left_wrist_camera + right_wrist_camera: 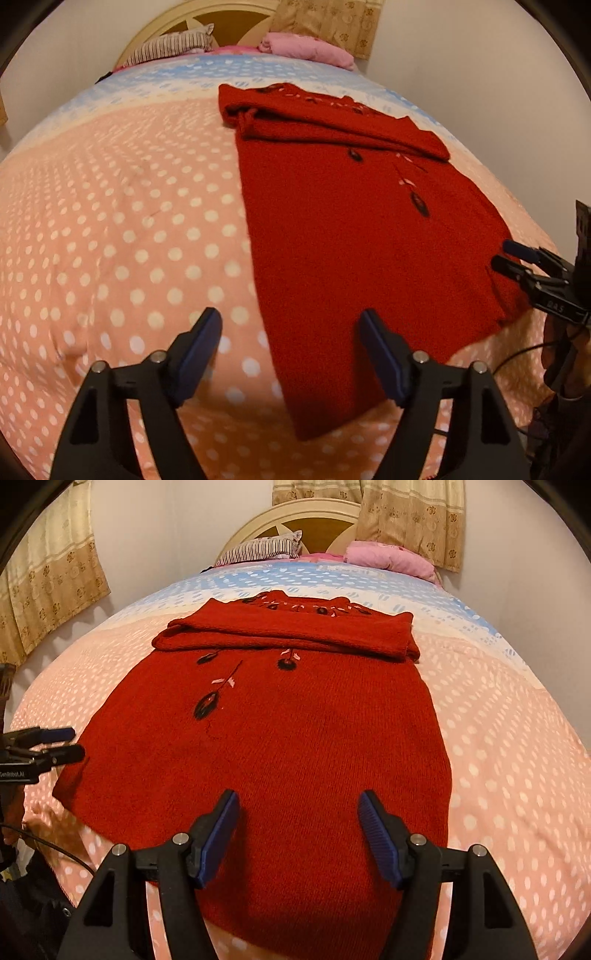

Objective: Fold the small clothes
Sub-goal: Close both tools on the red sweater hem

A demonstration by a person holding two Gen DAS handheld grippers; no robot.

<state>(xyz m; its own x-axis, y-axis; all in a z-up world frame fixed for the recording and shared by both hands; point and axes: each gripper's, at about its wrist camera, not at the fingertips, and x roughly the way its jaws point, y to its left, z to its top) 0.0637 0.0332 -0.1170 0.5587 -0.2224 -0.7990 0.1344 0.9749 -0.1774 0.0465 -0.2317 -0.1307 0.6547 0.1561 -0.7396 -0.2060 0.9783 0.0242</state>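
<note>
The red sweater [266, 738], sleeves folded across, is spread on the dotted bedspread [110, 240] beneath the unclenched, empty right gripper [298, 834]; the left gripper [290, 354], likewise parted, is positioned over its hem edge.

Your left gripper [290, 356] and right gripper [297, 836] look alike: black plastic arms with triangular cut-outs, silver round screws at the pivots, dark blue ribbed pads lining the jaws, white lettering on the side, a thin black cable [62, 851] trailing.

Red knit sweater [280, 738] flat on the bed, sleeves folded across its chest.
</note>
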